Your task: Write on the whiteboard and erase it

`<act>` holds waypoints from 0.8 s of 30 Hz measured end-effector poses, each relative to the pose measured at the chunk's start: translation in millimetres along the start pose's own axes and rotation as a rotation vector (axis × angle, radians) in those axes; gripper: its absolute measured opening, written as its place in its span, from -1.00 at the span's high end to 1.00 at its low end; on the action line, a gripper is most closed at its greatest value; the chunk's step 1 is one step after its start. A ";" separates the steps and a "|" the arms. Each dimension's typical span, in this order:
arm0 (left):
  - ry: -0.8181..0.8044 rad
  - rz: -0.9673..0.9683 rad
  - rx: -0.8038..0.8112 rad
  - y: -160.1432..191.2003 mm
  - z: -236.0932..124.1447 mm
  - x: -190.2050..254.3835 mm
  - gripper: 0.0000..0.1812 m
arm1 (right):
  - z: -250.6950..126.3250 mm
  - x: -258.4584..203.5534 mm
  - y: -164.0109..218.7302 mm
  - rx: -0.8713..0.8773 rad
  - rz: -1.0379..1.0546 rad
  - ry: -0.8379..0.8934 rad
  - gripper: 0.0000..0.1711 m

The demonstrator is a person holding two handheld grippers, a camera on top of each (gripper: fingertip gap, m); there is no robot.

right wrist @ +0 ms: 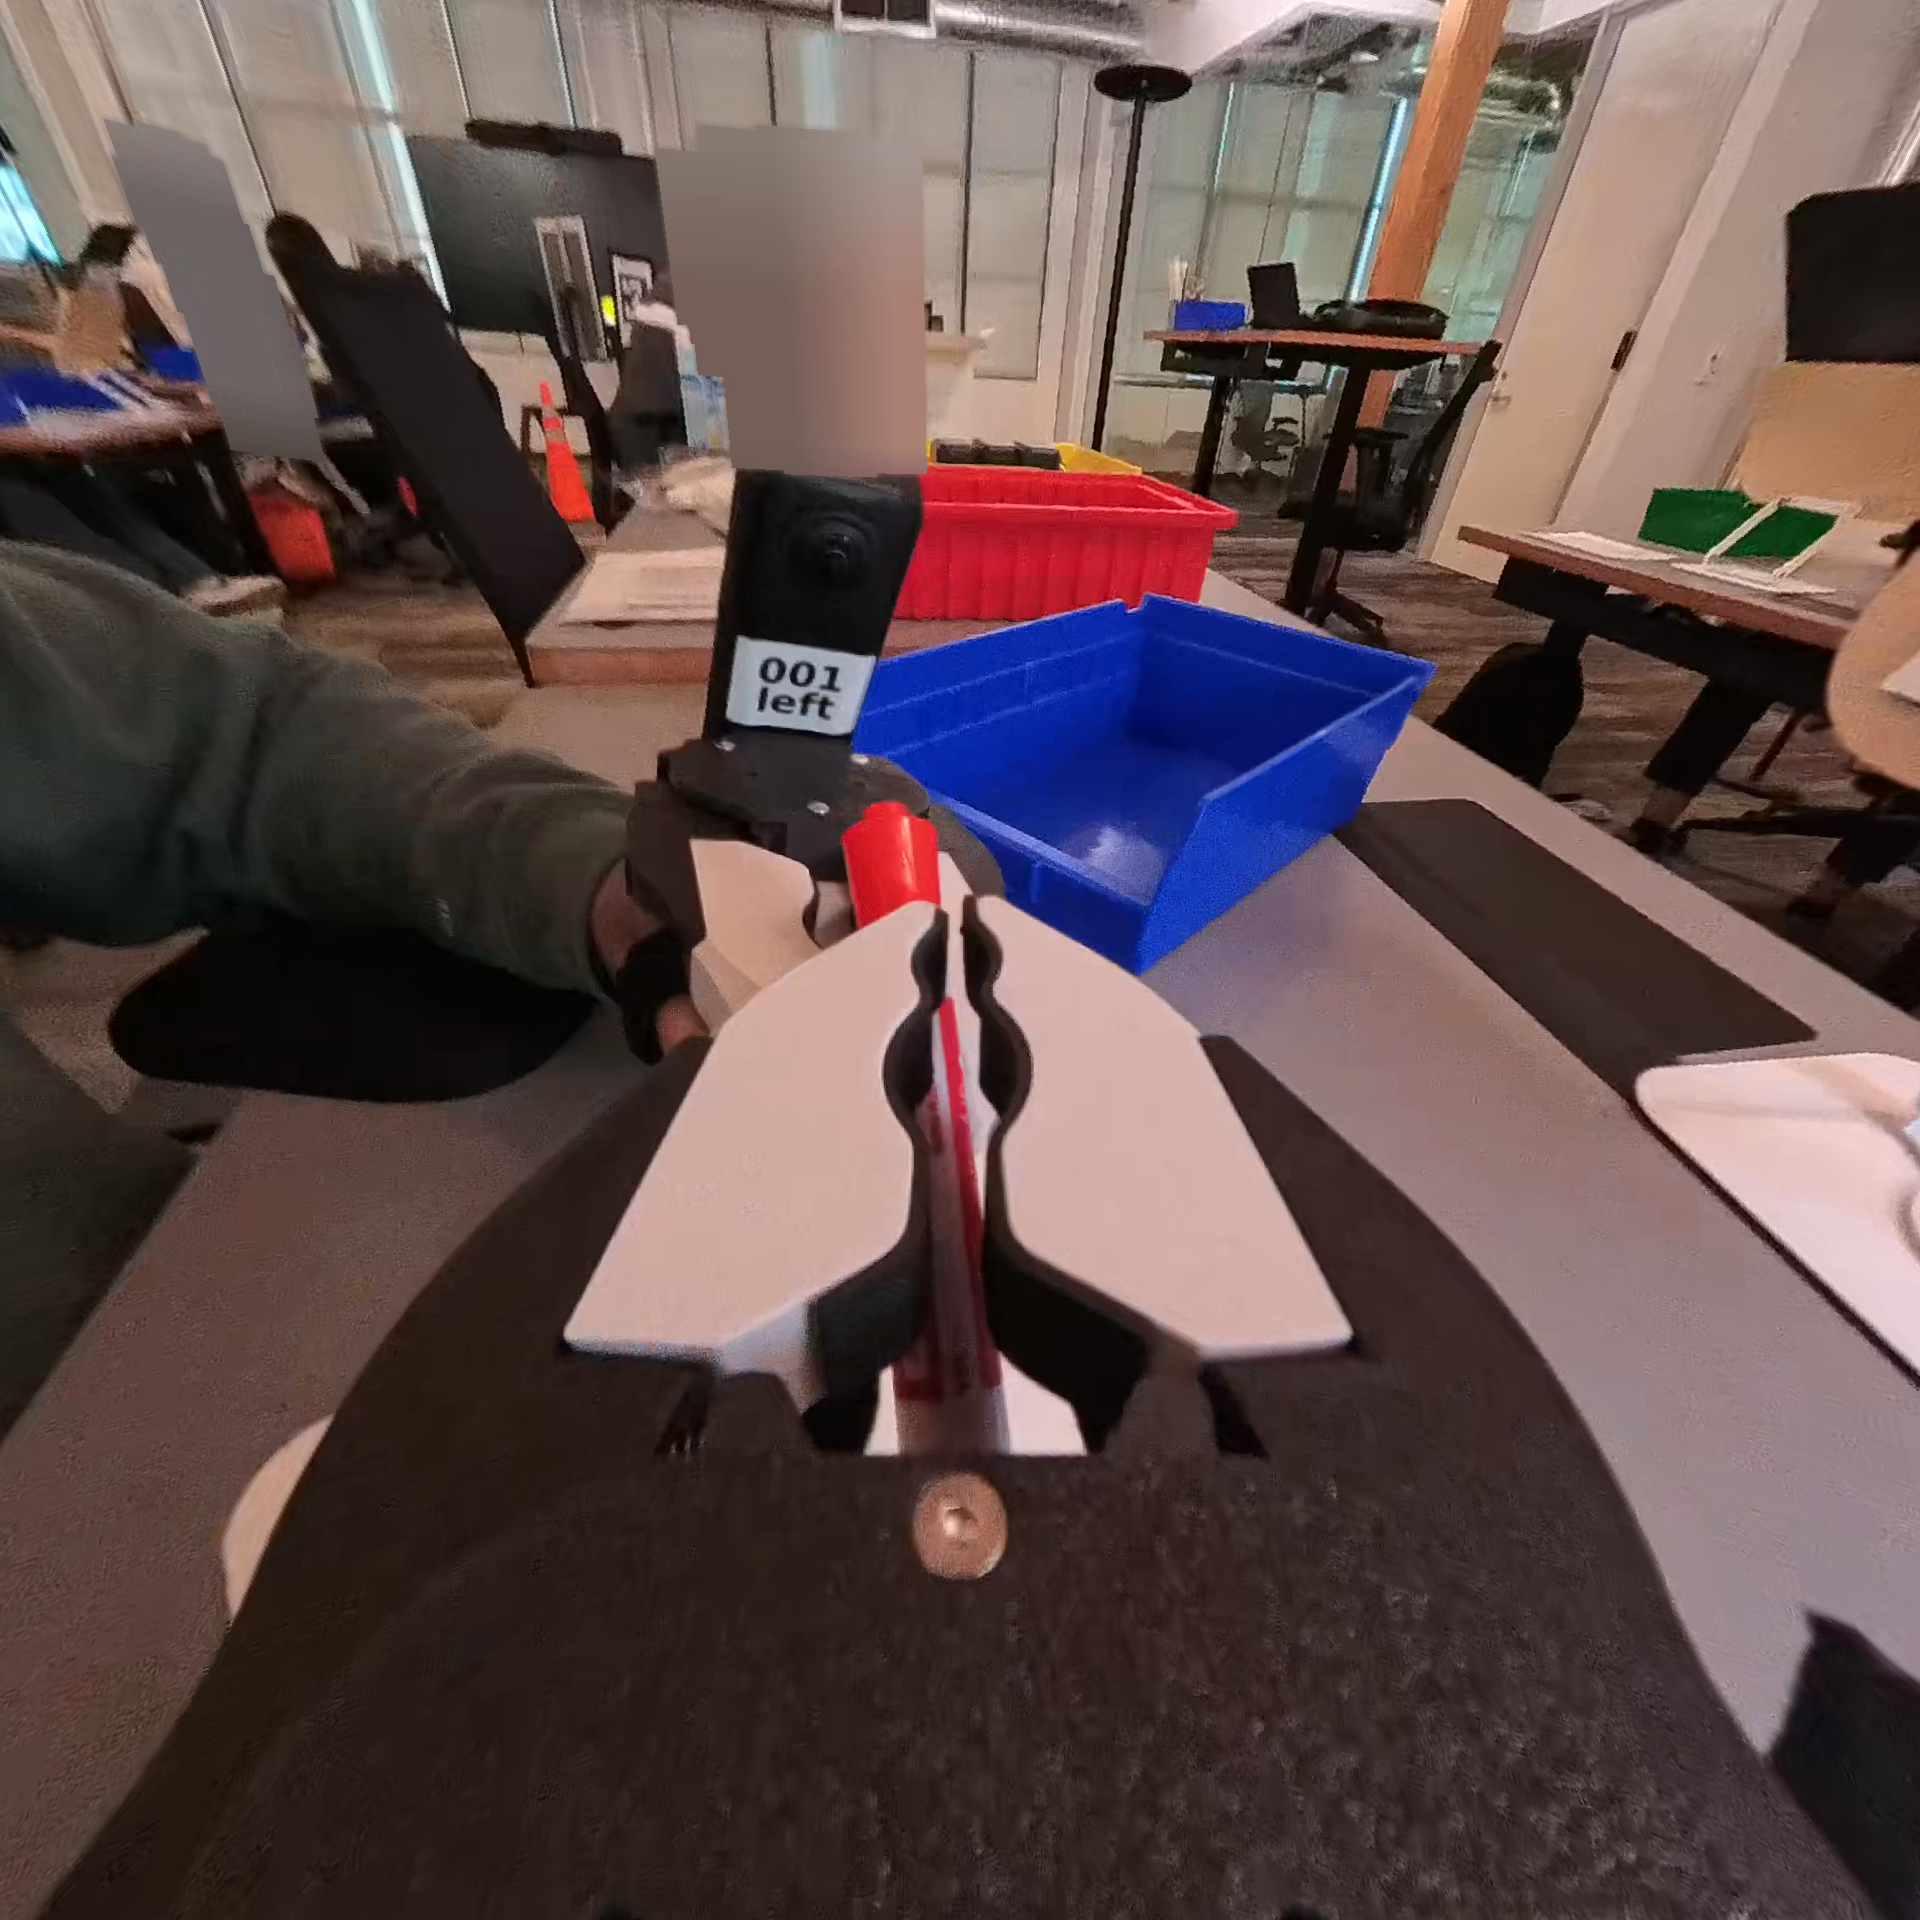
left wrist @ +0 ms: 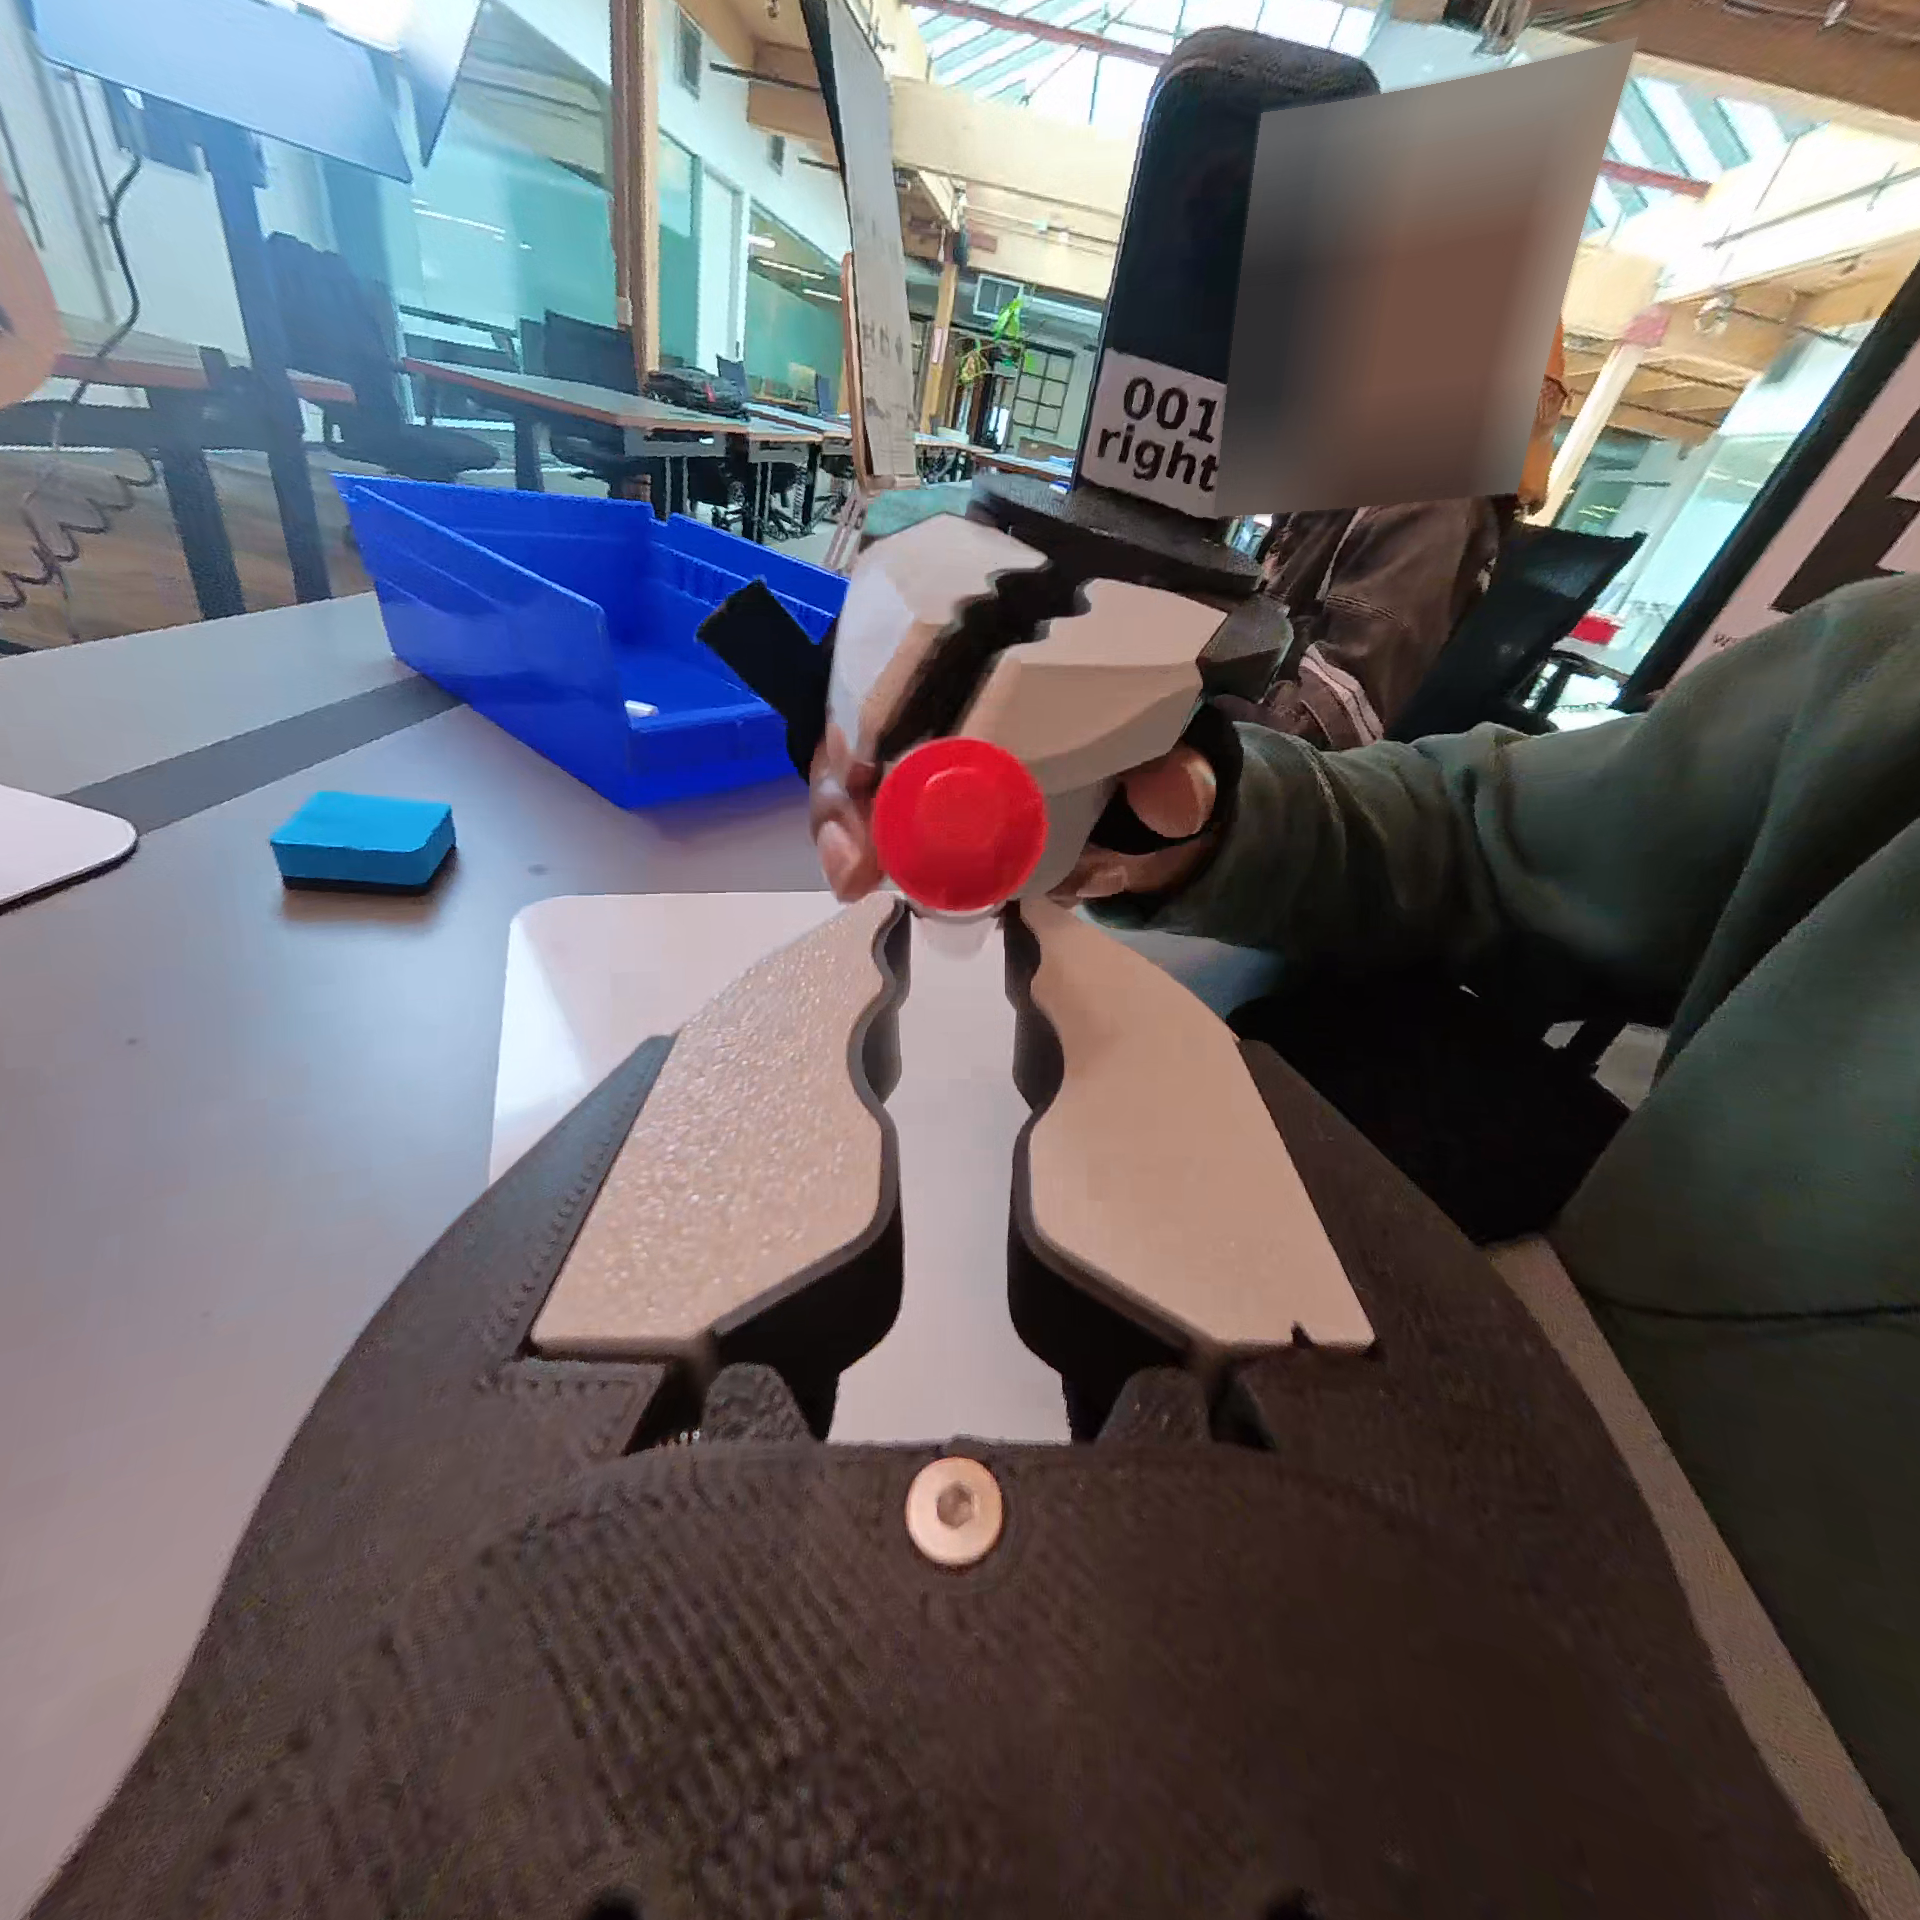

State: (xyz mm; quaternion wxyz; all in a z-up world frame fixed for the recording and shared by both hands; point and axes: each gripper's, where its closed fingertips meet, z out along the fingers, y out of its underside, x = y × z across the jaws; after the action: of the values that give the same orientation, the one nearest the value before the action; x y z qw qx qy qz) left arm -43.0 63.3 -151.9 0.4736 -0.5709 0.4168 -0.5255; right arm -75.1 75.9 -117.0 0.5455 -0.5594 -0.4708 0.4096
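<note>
My left gripper (left wrist: 956, 920) is shut on a marker. Its white barrel sits between the fingertips, and its red cap (left wrist: 958, 826) points back at the camera. In the right wrist view the red cap (right wrist: 888, 857) sticks up at the left gripper (right wrist: 821, 894). The barrel runs back under my right gripper (right wrist: 954, 914) and shows through the slit between its fingers. My right gripper is shut, and it faces me in the left wrist view (left wrist: 914, 727), just behind the cap. A small whiteboard (left wrist: 623, 997) lies below both grippers. A blue eraser (left wrist: 364, 836) lies on the table to its left.
A blue bin (left wrist: 540, 603) stands behind the eraser and also shows in the right wrist view (right wrist: 1143, 769). A red bin (right wrist: 1049, 540) stands farther back. A second white board (right wrist: 1787, 1164) lies at the right. A sleeved arm (left wrist: 1507, 852) reaches in from the right.
</note>
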 end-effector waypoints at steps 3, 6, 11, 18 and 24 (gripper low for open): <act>0.013 -0.034 0.049 -8.0 -9.4 0.8 0.81 | -6.9 1.1 -3.2 -0.015 -0.050 -0.021 0.72; 0.035 -0.090 0.155 -25.4 -25.5 -0.5 0.81 | -22.5 8.0 -6.6 -0.026 -0.168 -0.009 0.56; 0.112 -0.290 0.323 -48.1 -40.7 -2.8 0.82 | -24.8 4.8 -1.7 -0.013 -0.346 0.087 0.42; 0.261 -0.521 0.352 -41.2 -26.9 16.8 0.81 | -7.9 -19.0 -3.4 -0.021 -0.658 0.204 0.61; 0.344 -0.623 0.340 -37.4 -18.3 31.1 0.82 | -7.9 -27.5 -5.6 -0.033 -0.807 0.251 0.71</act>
State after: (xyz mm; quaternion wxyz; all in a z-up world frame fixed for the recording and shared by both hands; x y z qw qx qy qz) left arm -58.9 38.7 -108.9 0.3023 -0.4869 0.2039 -0.7937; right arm -73.9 47.1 -112.5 0.7062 -0.3843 -0.5885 0.0845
